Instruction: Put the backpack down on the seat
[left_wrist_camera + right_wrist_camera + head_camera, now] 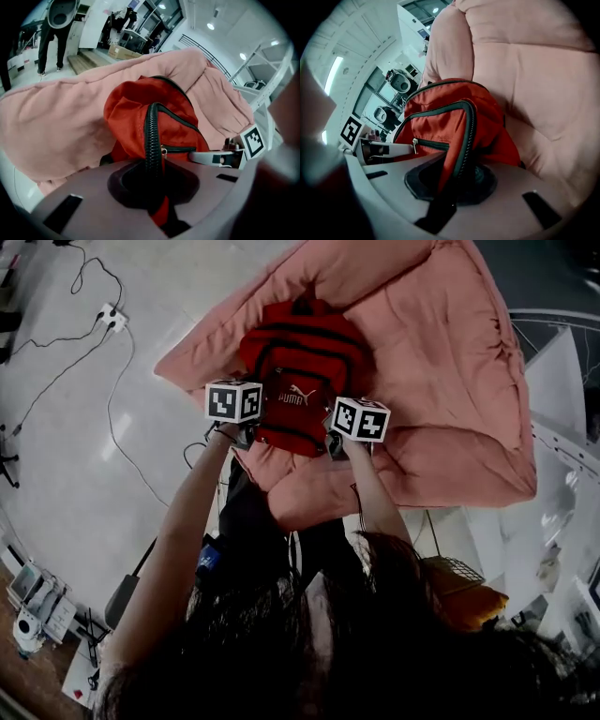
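Backpack (302,371) rests on the seat (450,381). Left gripper (152,180) and right gripper (457,180) both pinch its zip edge (jaws nearly closed). Risk: uneven release – bag slumps forward off the cushion.

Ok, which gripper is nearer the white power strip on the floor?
Left. The left gripper grips the backpack on the edge toward the power strip; the right gripper grips its opposite edge, farther off.

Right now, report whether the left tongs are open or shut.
Shut on the backpack: the left tongs pinch its fabric and black zipper.
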`<state>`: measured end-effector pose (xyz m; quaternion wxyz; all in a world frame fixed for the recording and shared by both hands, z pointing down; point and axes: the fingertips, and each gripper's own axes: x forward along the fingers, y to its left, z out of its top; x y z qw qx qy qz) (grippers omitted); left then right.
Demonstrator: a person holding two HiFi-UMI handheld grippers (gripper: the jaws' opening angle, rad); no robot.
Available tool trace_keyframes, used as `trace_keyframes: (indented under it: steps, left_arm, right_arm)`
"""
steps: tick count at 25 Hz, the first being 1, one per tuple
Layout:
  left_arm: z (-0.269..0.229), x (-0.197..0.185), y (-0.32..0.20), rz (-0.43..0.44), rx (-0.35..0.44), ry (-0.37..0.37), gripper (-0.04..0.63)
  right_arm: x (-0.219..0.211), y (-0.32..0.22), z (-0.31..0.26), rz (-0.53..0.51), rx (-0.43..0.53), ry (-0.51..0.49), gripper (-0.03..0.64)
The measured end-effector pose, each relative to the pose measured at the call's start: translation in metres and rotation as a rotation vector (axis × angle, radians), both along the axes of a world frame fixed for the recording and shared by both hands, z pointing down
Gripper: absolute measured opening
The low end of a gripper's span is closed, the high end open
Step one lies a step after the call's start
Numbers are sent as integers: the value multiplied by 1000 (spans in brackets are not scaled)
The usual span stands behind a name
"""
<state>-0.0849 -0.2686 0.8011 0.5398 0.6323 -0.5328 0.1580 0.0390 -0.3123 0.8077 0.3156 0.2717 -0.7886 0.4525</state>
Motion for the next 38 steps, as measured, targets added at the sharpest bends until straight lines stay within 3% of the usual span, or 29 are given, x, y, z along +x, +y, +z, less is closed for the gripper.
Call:
trace_keyframes:
  steps: [4, 8, 9, 10, 11, 15, 18, 26, 29, 32, 34, 36, 38]
  left_arm:
    - [13, -9, -3, -54, -2, 42, 48]
    - [1, -3, 1, 8, 39, -11, 54]
    - [0, 0, 4, 35, 47, -5, 108]
    - [-2, 2, 9, 53, 48, 11, 216]
    - [-5, 3, 15, 56, 44, 28, 264]
    - [-29, -13, 35, -44, 68, 13, 264]
    - [-64, -18, 49, -125, 136, 24, 264]
    - [-168, 11, 75, -158, 325, 88, 263]
    - [-203, 35, 85, -190, 381, 156, 259]
    - [-241, 59, 98, -240, 415, 281, 206]
    - [-266, 62, 103, -266, 464, 319, 182]
    - [-284, 59, 110, -251, 497, 278, 169]
    - [-295, 50, 120, -209, 504, 181, 154]
  right_arm:
    - [-9, -3, 6, -50, -11, 26, 48]
    - [-4, 3, 0, -64, -10, 64, 66]
    - [-1, 3, -3, -63, 1, 79, 135]
    - [3, 2, -6, -57, 9, 87, 199]
    - [6, 2, -10, -44, 12, 88, 212]
    - [30, -5, -40, 55, 24, 25, 213]
    - [43, -5, -72, 74, 66, -50, 213]
    - [48, 41, -144, -88, 252, -131, 212]
    - [44, 61, -172, -131, 295, -172, 212]
    - [37, 80, -207, -146, 307, -228, 206]
    - [29, 87, -231, -140, 315, -274, 199]
    - [20, 93, -255, -134, 333, -314, 185]
    - [12, 98, -278, -127, 366, -343, 156]
